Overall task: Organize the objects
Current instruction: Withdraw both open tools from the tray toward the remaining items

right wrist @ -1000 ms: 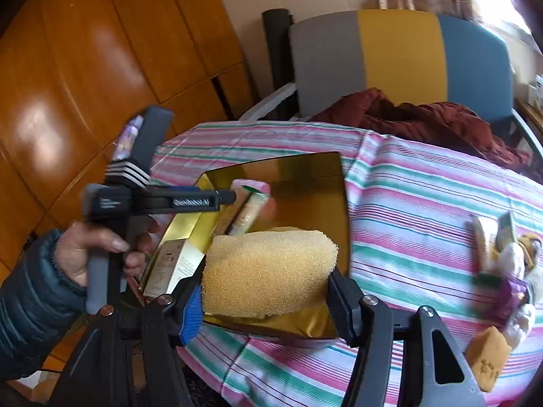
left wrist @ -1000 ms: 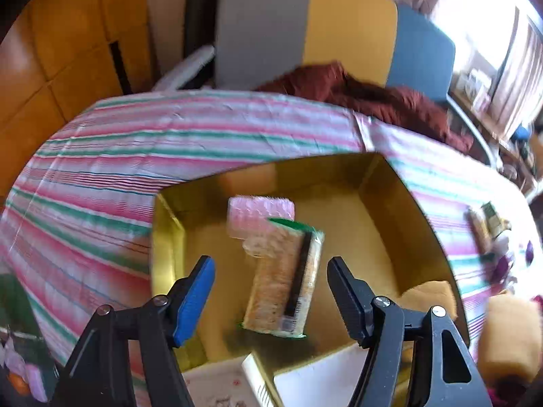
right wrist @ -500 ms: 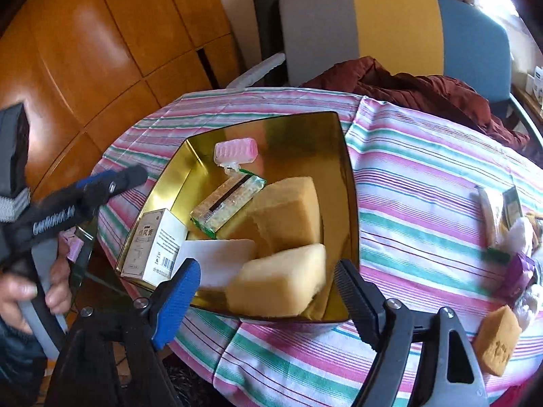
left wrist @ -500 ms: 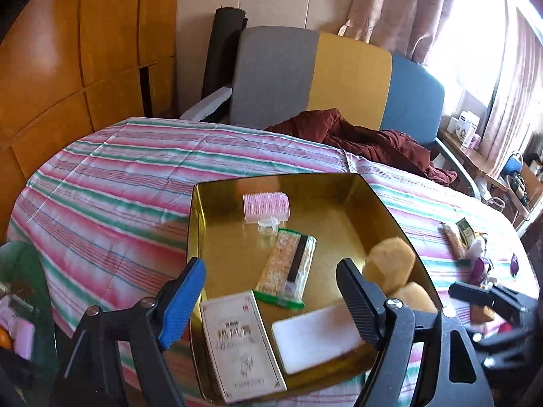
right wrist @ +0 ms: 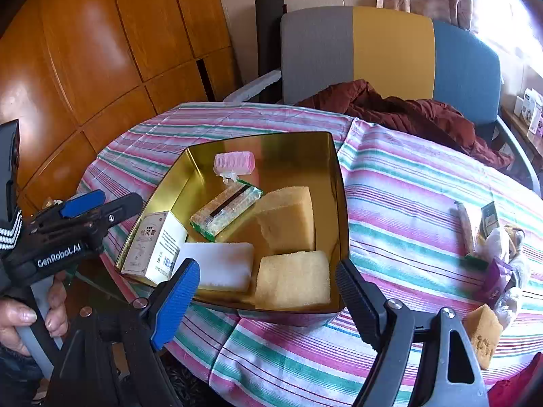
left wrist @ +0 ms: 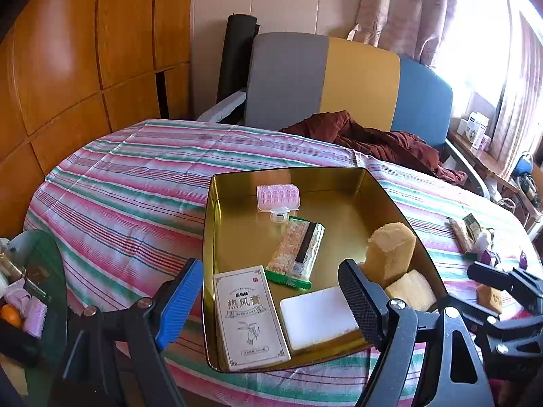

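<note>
One round table, striped cloth [right wrist: 407, 183], bearing a gold tray [right wrist: 341, 203] near its front edge. Within the tray: two yellow sponges [right wrist: 292, 284], white pad [right wrist: 220, 264], boxed ointment [right wrist: 152, 244], snack bar [right wrist: 225, 208], pink roller [right wrist: 234, 162]. Behind the tray: tricolour chair [right wrist: 390, 57], maroon garment [right wrist: 407, 115], wood panelling [right wrist: 101, 34]. Left gripper [left wrist: 271, 302] and right gripper [right wrist: 268, 291]: jaws wide, holding nothing.

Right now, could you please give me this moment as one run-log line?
left gripper: open, empty | right gripper: open, empty | two sponges in gold tray | brown block outside
</note>
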Demonstrator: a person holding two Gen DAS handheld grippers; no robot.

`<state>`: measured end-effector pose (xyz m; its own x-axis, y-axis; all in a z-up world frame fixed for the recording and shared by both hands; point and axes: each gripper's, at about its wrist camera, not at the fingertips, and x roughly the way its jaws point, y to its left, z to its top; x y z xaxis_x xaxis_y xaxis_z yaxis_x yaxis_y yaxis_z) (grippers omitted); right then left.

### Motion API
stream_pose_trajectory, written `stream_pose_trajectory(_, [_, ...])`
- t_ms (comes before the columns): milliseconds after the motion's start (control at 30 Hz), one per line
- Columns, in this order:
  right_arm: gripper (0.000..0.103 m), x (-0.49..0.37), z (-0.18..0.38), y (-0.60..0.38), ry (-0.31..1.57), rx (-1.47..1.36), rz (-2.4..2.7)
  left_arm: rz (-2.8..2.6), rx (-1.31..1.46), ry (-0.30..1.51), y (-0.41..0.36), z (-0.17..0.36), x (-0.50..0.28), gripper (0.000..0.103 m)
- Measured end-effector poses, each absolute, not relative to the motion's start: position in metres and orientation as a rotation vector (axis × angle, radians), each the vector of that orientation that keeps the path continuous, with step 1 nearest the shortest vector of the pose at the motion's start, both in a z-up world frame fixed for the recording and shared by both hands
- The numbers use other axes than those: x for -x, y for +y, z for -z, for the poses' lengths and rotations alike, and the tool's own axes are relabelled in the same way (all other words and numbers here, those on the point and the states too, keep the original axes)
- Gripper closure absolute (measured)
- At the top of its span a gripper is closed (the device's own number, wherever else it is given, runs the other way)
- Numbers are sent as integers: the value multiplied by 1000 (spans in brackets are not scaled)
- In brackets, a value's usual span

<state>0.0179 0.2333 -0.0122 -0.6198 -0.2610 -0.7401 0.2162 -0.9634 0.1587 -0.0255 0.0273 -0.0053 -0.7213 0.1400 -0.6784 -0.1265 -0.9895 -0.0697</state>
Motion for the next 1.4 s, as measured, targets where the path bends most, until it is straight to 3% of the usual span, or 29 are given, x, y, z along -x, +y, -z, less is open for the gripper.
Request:
stream_pose_trajectory(333, [19, -22, 4, 240, -80, -1177, 2654, -2756, 1078, 13, 39, 3, 14, 20])
stream_pose_trajectory(700, [19, -21, 0, 308, -207, -1233, 2796, -2681, 1047, 74, 66, -2, 7, 20])
stream_pose_trajectory(1000, [19, -34, -7, 413, -441, -1306, 3004, -2512, 972, 199, 118, -7, -3, 20])
stream_pose_trajectory(1400, [19, -71, 23, 549, -950, -1384, 3215, -2199, 937, 385, 228, 7, -16, 20])
